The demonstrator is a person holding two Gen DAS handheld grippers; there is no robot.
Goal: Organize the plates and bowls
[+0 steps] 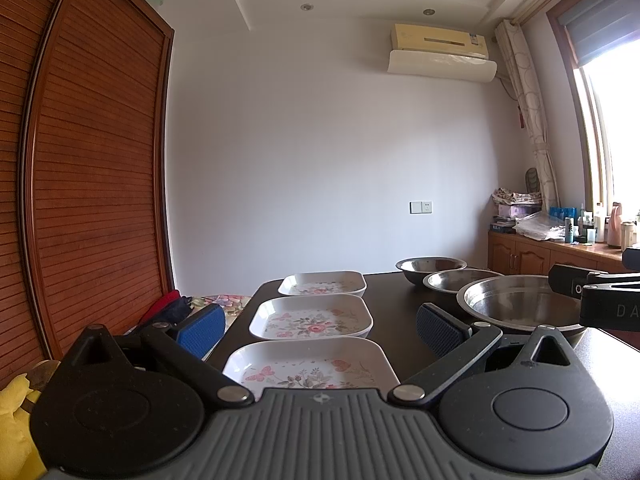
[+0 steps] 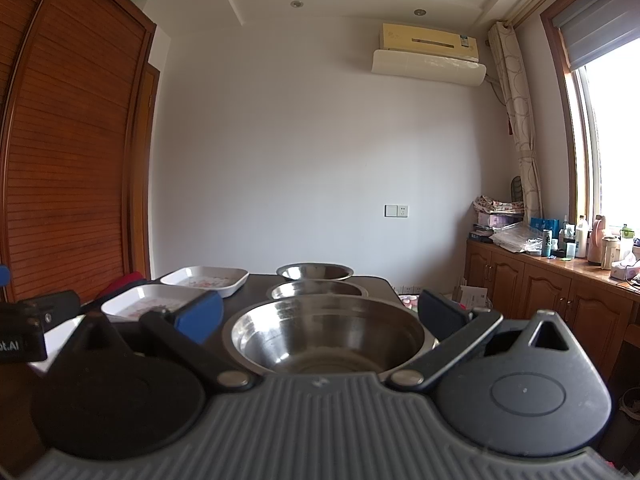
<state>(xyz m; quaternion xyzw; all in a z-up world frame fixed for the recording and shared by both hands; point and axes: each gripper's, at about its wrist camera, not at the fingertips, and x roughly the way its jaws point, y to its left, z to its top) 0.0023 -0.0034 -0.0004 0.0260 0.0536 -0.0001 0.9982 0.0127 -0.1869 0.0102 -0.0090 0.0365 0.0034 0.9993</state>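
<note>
Three square white plates with flower prints lie in a row on the dark table: near plate (image 1: 312,364), middle plate (image 1: 311,317), far plate (image 1: 323,283). To their right stand three steel bowls in a row: near bowl (image 1: 516,304), middle bowl (image 1: 456,280), far bowl (image 1: 430,267). My left gripper (image 1: 320,330) is open, its blue pads wide apart either side of the plates, touching nothing. My right gripper (image 2: 320,312) is open too, straddling the near bowl (image 2: 328,332) without gripping it. Behind it are the middle bowl (image 2: 316,290) and far bowl (image 2: 314,272).
A tall slatted wooden wardrobe (image 1: 88,184) stands close on the left. A wooden cabinet (image 2: 560,288) with bottles and clutter runs along the right under the window. Red and dark cloth (image 1: 168,306) lies beside the table's (image 1: 396,312) left edge.
</note>
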